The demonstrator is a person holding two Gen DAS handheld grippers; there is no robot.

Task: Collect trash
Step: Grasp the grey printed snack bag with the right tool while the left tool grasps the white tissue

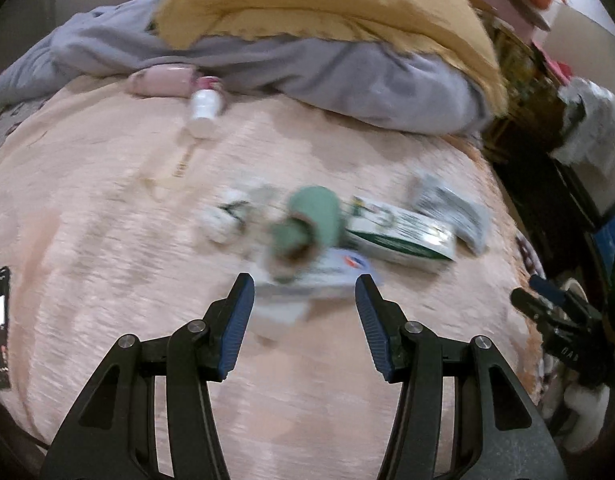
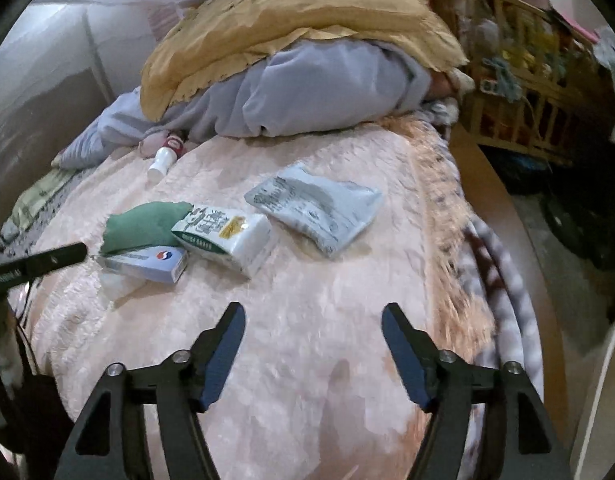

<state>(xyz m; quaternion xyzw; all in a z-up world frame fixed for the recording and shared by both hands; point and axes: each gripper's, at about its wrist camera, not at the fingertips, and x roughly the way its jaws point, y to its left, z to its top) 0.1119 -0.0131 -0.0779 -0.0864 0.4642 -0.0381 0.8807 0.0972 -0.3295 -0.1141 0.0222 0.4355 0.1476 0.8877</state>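
Tongs first: we see our left gripper (image 1: 305, 284) with jaws parted and nothing pinched, its tips just short of a pale blue carton (image 2: 145, 262); our right gripper (image 2: 312, 314) stands wider, empty, over bare pink bedspread (image 2: 307, 380). Beyond lies the trash, clustered mid-bed: blue carton touching a green crumpled wrapper (image 2: 143, 226) and a green-and-white milk carton (image 2: 223, 238); a grey printed pouch (image 2: 317, 208) just beside; a small white bottle (image 2: 159, 162) well apart, near the grey and mustard bedding (image 2: 299, 28).
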